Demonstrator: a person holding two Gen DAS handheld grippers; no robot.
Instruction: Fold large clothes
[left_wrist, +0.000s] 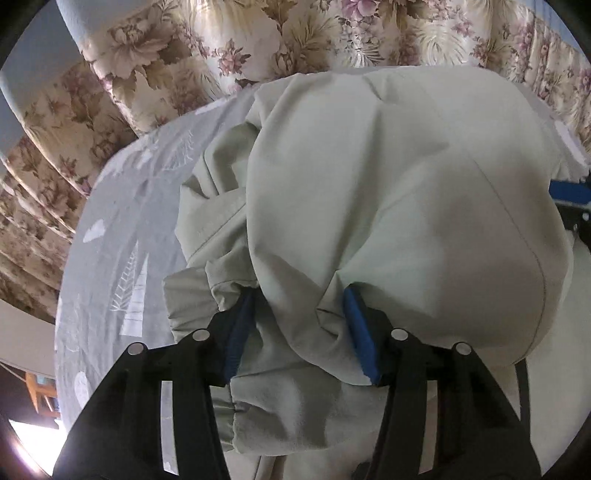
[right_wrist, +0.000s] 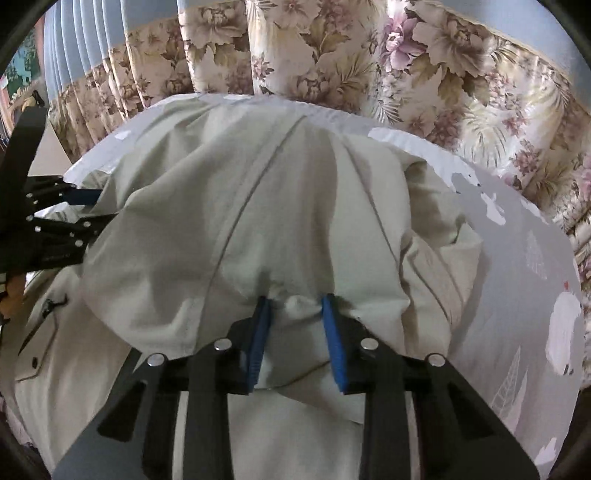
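1. While both tools point steeply down, the left gripper (left_wrist: 299, 325) stands about half open, its blue pads (left_wrist: 360, 332) straddling a bunched ridge of the jacket (left_wrist: 388, 177); cloth lies between the jaws, touching at least the right pad, but I cannot tell that it is pinched.
2. Just to its right, the right gripper (right_wrist: 293, 338) is narrower, its pads (right_wrist: 334, 345) close on either side of a small pucker of cloth. It looks near to a grip, not clearly clamped.
3. Under both, the pale green jacket lies folded over on itself, billowing, with a cuffed sleeve (left_wrist: 192, 295) sticking out at the left and a buttoned pocket flap (right_wrist: 37, 354) showing on the lower layer.
4. Beneath that is the grey sheet (left_wrist: 110, 221) with white prints; beyond it hang the floral curtains (right_wrist: 314, 55).
5. My reading: the fold has been laid over and is being let go or re-gripped. To do it well, I would keep the 2 tools level with each other, take only the top layer, press the air out toward the far edge, and tuck that sleeve in before the next fold.
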